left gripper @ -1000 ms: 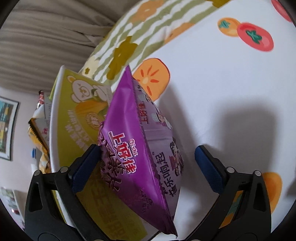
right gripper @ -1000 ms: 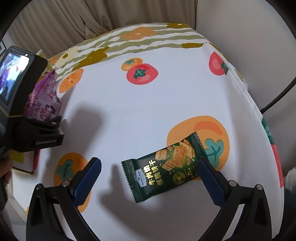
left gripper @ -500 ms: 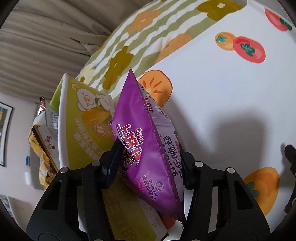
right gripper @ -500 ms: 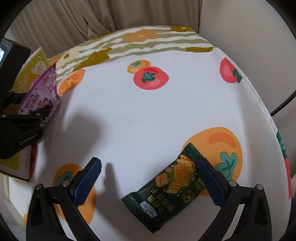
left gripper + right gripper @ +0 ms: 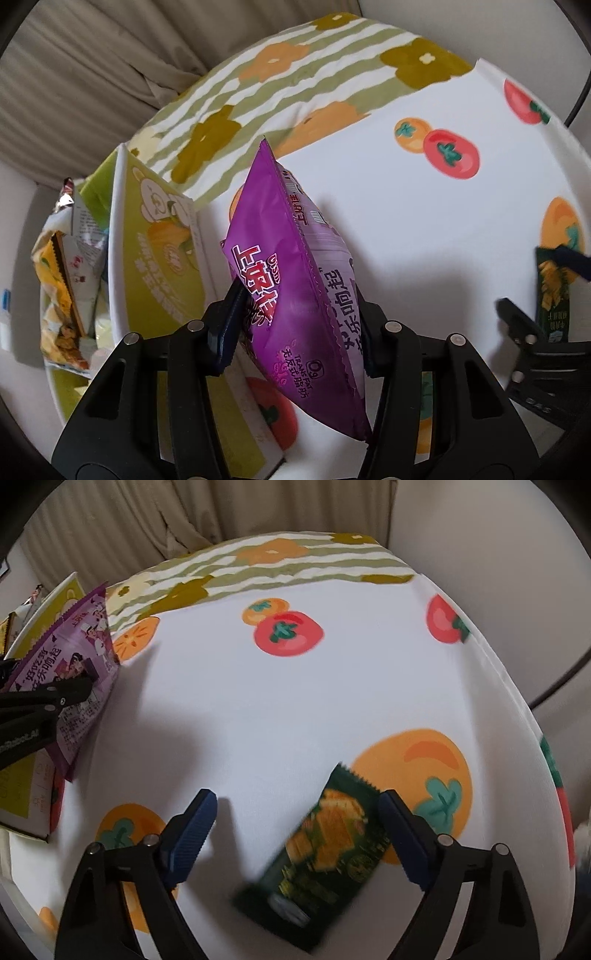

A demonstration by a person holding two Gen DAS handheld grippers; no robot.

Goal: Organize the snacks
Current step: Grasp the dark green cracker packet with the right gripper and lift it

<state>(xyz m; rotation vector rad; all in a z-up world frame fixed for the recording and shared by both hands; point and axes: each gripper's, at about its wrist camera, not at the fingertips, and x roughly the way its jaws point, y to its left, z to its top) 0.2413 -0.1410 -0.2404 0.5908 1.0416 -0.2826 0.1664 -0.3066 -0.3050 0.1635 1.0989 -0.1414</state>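
Left wrist view: the left gripper (image 5: 295, 325) is clamped on the purple bag (image 5: 291, 273), one blue pad on each face, the bag standing on edge with its top seal pointing away and its lower corner hanging past the fingers. Just left of it lies the yellow box (image 5: 159, 258), open side up, its white rim beside the left finger; further snack packets (image 5: 62, 280) crowd the box's far left side. Right of the bag the tablecloth (image 5: 424, 236) runs bare to the right gripper (image 5: 535, 295), seen blurred at the frame's edge with the green packet (image 5: 554, 295).

Right wrist view: the right gripper (image 5: 295, 834) stands apart, its fingers straddling the green packet (image 5: 328, 849), which lies flat and slantwise on the cloth and is motion-blurred; whether the right pad touches it cannot be told. The left finger has bare cloth around it. Beyond, a wide white stretch of tablecloth (image 5: 295, 701) reaches the striped far border. The cloth's right edge drops off near the wall (image 5: 480, 528); a curtain (image 5: 147, 520) hangs behind. At far left, the left gripper (image 5: 40, 705) holds the purple bag (image 5: 74, 664) over the box (image 5: 22, 794), near the table's left edge.
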